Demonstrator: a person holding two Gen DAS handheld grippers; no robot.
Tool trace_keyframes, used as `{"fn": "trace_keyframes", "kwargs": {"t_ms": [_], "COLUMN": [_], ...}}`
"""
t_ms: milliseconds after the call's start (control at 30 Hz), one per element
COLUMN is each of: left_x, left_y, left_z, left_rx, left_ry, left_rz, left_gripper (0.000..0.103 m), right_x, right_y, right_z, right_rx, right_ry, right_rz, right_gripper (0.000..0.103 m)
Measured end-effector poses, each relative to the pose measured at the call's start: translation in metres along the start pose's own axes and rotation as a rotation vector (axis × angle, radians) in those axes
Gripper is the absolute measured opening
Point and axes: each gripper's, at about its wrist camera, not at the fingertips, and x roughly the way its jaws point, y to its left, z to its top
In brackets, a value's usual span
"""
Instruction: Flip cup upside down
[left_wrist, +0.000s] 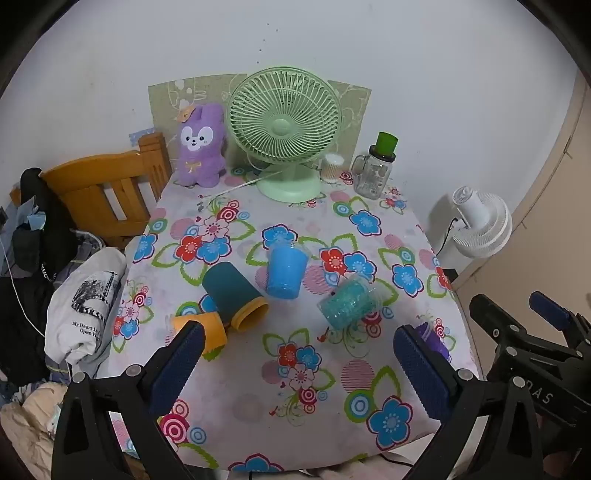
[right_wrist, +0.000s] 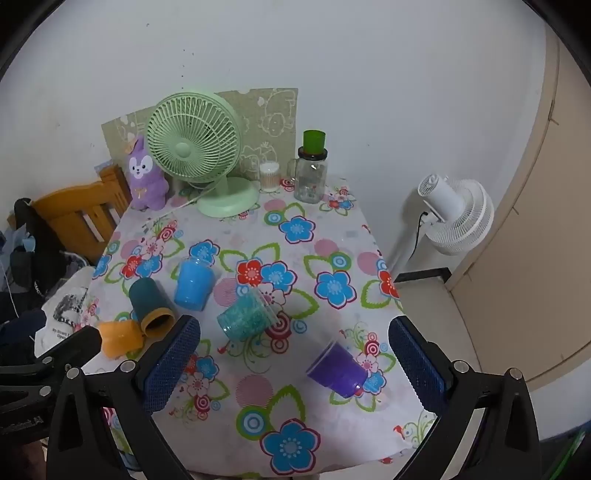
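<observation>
Several cups lie on their sides on the floral tablecloth: a dark teal cup with an orange rim, an orange cup, a blue cup, a glittery teal cup and a purple cup, mostly hidden behind my left finger in the left wrist view. My left gripper is open and empty above the table's near part. My right gripper is open and empty, with the purple cup between its fingers but below them.
A green desk fan, a purple plush rabbit, a cotton-swab jar and a glass jar with a green cup on top stand at the back. A wooden chair and clothes are left; a white floor fan is right.
</observation>
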Motion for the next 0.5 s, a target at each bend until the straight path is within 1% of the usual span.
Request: {"fn": "trace_keyframes", "kwargs": {"t_ms": [100, 133, 167, 200, 267, 300, 333, 500], "left_x": [0.0023, 0.0065, 0.0033, 0.0014, 0.0032, 0.0024, -0.0007, 0.0016], "left_y": [-0.0026, -0.0091, -0.0063, -0.0061, -0.0061, -0.0067, -0.0048, -0.0042], "left_z": [-0.001, 0.0013, -0.0012, -0.0034, -0.0004, -0.0002, 0.0012, 0.0053], "left_rx": [0.009, 0.018, 0.012, 0.014, 0.01, 0.012, 0.011, 0.018], "left_ry": [0.018, 0.042, 0.017, 0.01, 0.019, 0.015, 0.013, 0.011], "left_rz": [0.02, 0.032, 0.014, 0.011, 0.008, 0.012, 0.01, 0.021], "left_gripper": [0.103, 0.103, 0.103, 0.103, 0.103, 0.103, 0.103, 0.103], "right_x": [0.0032, 0.0045, -0.0032, -0.0034, -0.004, -0.0046, -0.0049, -0.0046], "right_y": [0.0, -0.0004, 0.0015, 0.0025, 0.0038, 0.0082, 0.0006, 0.0032], "right_z": [0.0001, 0.0003, 0.0021, 0.0024, 0.0032, 0.0088, 0.0043, 0.0056], "right_rx": [-0.004, -0.006, -0.013, -0.013, -0.012, -0.01, -0.018, -0.016], "right_ry": [0.01, 0.015, -0.008, -0.008, -0.005, -0.004, -0.009, -0.006], "right_rz": [0.002, 0.003, 0.001, -0.003, -0.004, -0.004, 0.002, 0.005], "right_gripper": [0.103, 0.103, 0.103, 0.103, 0.103, 0.103, 0.103, 0.103]}}
